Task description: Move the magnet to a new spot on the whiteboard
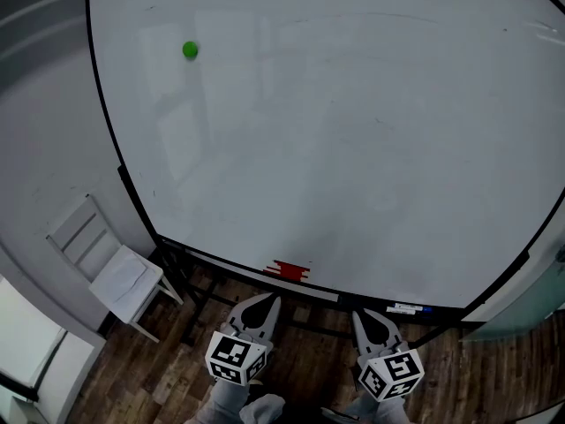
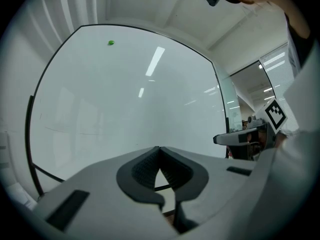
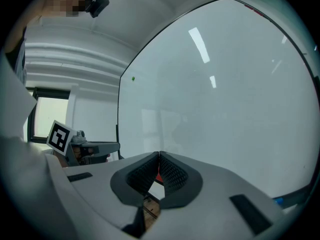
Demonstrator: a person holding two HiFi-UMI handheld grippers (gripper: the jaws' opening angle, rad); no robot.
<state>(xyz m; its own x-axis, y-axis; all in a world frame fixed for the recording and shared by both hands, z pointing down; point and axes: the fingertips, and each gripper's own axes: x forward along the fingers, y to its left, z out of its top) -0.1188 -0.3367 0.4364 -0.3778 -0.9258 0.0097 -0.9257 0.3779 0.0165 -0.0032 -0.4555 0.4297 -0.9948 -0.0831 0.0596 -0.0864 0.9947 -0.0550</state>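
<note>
Green magnet [image 1: 190, 49] sits high on the whiteboard [image 1: 353, 131], upper left, well above both grippers. The left gripper [image 1: 267, 301] is nearer than the right gripper [image 1: 361, 317] — both have their jaws together, empty.

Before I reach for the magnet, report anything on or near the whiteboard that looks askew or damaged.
Nothing stands out. The green magnet sits upper left on the whiteboard, a red item rests on its bottom ledge, and the chair stands upright.
</note>
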